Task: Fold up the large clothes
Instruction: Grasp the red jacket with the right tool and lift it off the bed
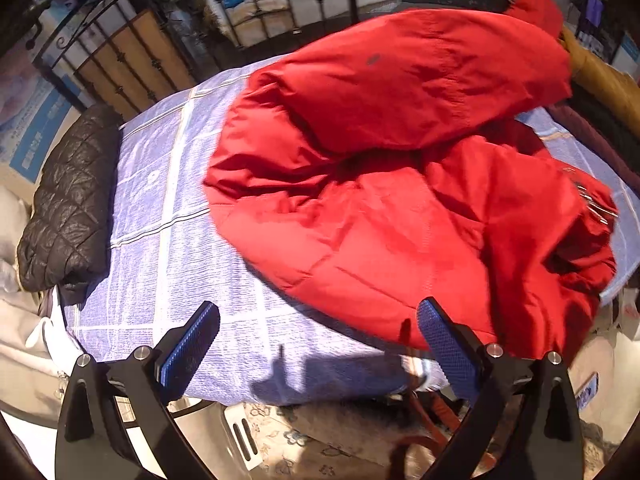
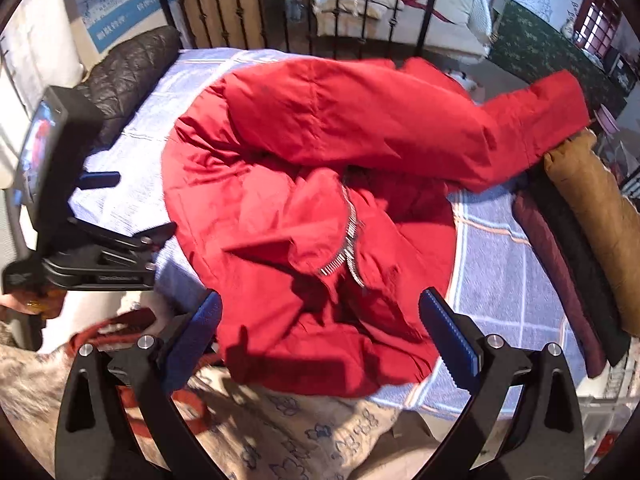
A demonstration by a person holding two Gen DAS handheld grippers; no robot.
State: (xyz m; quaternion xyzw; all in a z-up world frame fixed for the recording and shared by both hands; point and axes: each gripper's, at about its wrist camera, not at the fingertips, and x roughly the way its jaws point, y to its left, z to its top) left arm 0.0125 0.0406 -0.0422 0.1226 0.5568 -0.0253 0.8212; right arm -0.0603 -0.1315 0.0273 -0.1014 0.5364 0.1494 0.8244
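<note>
The jacket (image 1: 400, 184) is bright red all over, with a silver-toothed zip (image 2: 349, 236) running down its middle. It lies on a lavender-blue bedsheet (image 1: 168, 208) crossed by pale white lines into large squares. Left of the jacket sits a black, diamond-quilted garment (image 1: 68, 200). Right of the jacket lie folded maroon (image 2: 556, 256), black and tan (image 2: 592, 208) pieces. Both grippers' fingers (image 1: 192, 344) carry blue textured pads on black frames.
</note>
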